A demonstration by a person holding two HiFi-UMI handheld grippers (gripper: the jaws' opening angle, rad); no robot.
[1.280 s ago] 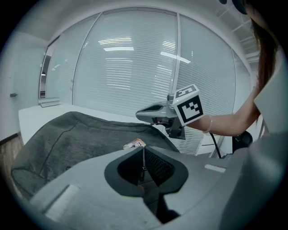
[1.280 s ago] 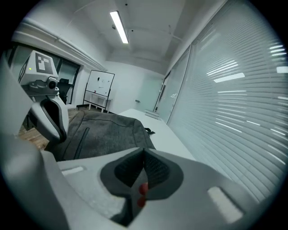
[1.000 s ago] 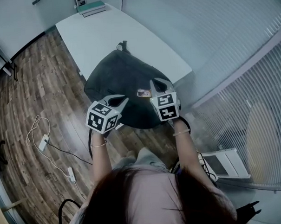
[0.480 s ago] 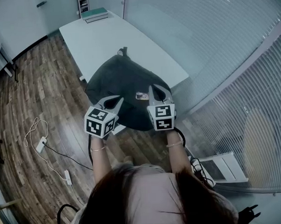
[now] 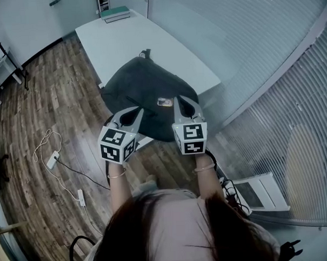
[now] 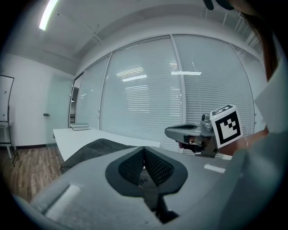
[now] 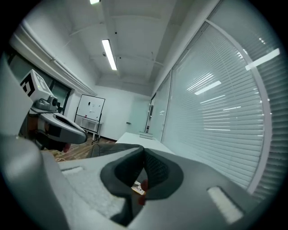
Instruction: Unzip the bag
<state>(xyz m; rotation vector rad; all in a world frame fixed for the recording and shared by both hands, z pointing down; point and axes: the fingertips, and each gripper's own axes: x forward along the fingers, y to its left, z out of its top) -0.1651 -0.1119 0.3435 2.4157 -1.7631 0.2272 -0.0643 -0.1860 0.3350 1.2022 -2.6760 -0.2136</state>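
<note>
A black bag lies slumped on the near end of a white table, with a small tag on its near side. Both grippers hover side by side over the bag's near edge. My left gripper is shut, its pads meeting with nothing between them, and the bag lies beyond it. My right gripper is shut too. The tag shows through the gap below its pads. Each gripper appears in the other's view, the right one and the left one.
A stack of books sits at the table's far end. A power strip with cables lies on the wood floor at left. Glass walls with blinds run along the right, and a white device stands on the floor there.
Both grippers have lifted and drawn back a little from the bag's near edge, staying side by side. The bag has not moved.
</note>
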